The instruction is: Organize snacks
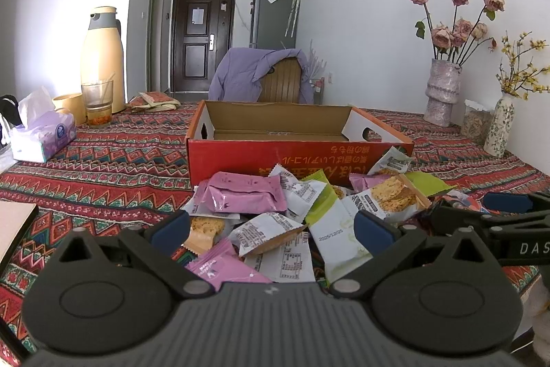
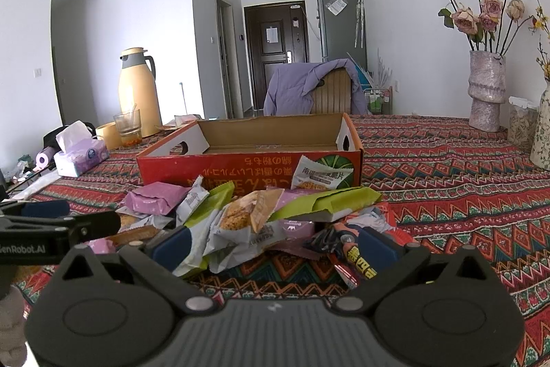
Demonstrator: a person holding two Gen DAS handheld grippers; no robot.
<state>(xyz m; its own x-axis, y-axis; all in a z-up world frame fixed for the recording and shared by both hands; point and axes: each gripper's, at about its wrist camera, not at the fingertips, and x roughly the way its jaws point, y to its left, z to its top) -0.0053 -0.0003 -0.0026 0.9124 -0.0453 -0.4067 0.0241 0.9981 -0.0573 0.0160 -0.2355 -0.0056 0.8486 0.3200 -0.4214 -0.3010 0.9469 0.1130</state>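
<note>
1. The left gripper [image 1: 271, 229] sits low over the near edge of the snack pile [image 1: 302, 212], its blue-padded jaws spread wide with several packets lying between them — nothing is clamped.
2. The right gripper [image 2: 273, 245] hovers at the pile's right side, jaws likewise wide apart; a white-and-green packet [image 2: 196, 250] touches its left pad and a red packet with yellow lettering [image 2: 357, 260] lies against its right pad, neither one gripped.
3. In the left wrist view the right gripper's black fingers reach in from the right edge, near the pile.
4. The pile itself lies loose on the patterned red tablecloth [image 1: 103, 174]: pink packets [image 1: 240, 195], white packets with printed labels, green-ended packets [image 1: 330, 229] and cracker packets [image 1: 392, 198] showing golden rounds, all overlapping.
5. Just behind the pile stands an open red cardboard box [image 1: 295, 157], its brown interior showing no snacks; one white-green packet [image 2: 319, 174] leans against its front wall.
6. Further left — a purple tissue pack [image 1: 44, 136], a glass cup [image 1: 98, 102] and a tall cream thermos jug [image 1: 103, 57].
7. On the right, a pale vase of dried roses [image 1: 441, 88] and a floral-patterned vase [image 1: 500, 129] with yellow sprigs.
8. Beyond the table, a wooden chair draped with a lilac jacket [image 1: 247, 74], then a dark door [image 1: 202, 36].
</note>
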